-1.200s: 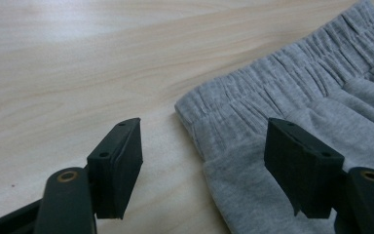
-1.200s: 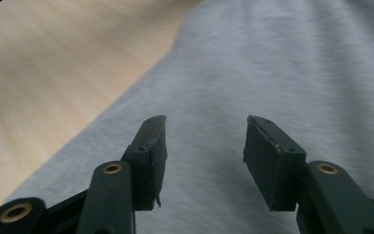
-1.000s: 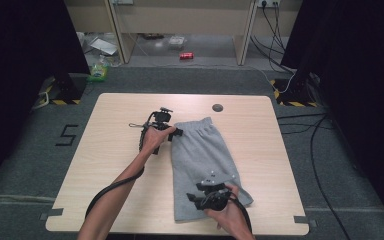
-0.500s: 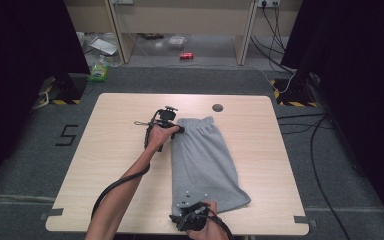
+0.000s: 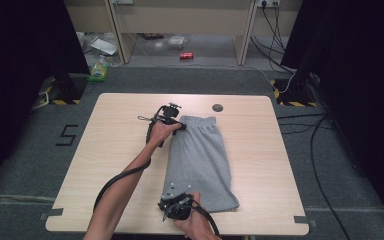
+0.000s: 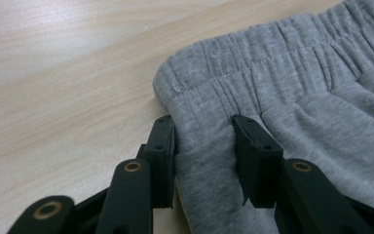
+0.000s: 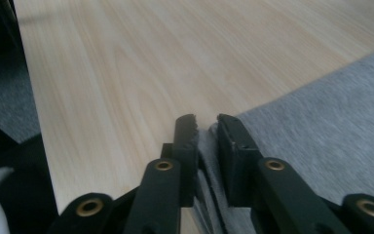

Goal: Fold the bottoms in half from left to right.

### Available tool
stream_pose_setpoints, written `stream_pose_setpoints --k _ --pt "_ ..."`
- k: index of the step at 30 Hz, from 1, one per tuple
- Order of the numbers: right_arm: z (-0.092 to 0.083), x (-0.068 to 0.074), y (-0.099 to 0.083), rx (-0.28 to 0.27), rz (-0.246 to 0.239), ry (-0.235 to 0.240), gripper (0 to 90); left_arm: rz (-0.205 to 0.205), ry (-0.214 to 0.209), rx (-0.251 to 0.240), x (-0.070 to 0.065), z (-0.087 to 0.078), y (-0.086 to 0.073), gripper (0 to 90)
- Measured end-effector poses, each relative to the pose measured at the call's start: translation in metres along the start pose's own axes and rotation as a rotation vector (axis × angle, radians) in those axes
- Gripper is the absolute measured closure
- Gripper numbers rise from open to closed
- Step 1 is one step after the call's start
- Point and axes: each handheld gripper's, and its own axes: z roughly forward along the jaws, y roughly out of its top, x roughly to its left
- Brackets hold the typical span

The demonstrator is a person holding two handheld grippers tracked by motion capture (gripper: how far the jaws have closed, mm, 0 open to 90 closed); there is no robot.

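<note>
Since the earlier frames the right gripper (image 5: 172, 206) has shifted from the shorts' near-right hem to their near-left corner, jaws just closing; the left gripper (image 5: 176, 125) kept its place.

High view: one pair of grey shorts (image 5: 200, 162) lies flat, folded lengthwise, on the one wooden table (image 5: 120, 150), waistband at the far end. Two grippers, two forearms: the left reaches far to the waistband's left corner, the right hand sits at the near table edge.

Left gripper view: both jaws pinch a fold of cloth just below the elastic waistband (image 6: 253, 68).

Right gripper view: jaws clamp the hem corner (image 7: 205, 141), cloth bunched between them.
</note>
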Motion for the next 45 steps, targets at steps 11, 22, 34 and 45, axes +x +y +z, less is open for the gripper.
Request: stream_pose_setpoints --k 11,22,34,45 --pt "-0.036 -0.025 0.011 -0.078 0.080 -0.017 43.1 -0.044 -0.018 -0.047 0.002 -0.010 -0.009 39.3" --pt "-0.085 -0.125 -0.004 -0.100 0.184 -0.191 39.9 0.019 -0.057 -0.067 -0.012 -0.054 -0.037 30.2" --pt "-0.086 -0.207 -0.027 -0.056 0.342 -0.193 40.7 0.114 -0.173 -0.083 -0.036 -0.102 -0.130 26.6" --pt "-0.101 -0.223 -0.035 -0.077 0.368 -0.268 37.1 0.210 -0.171 -0.088 -0.052 -0.122 -0.188 25.2"
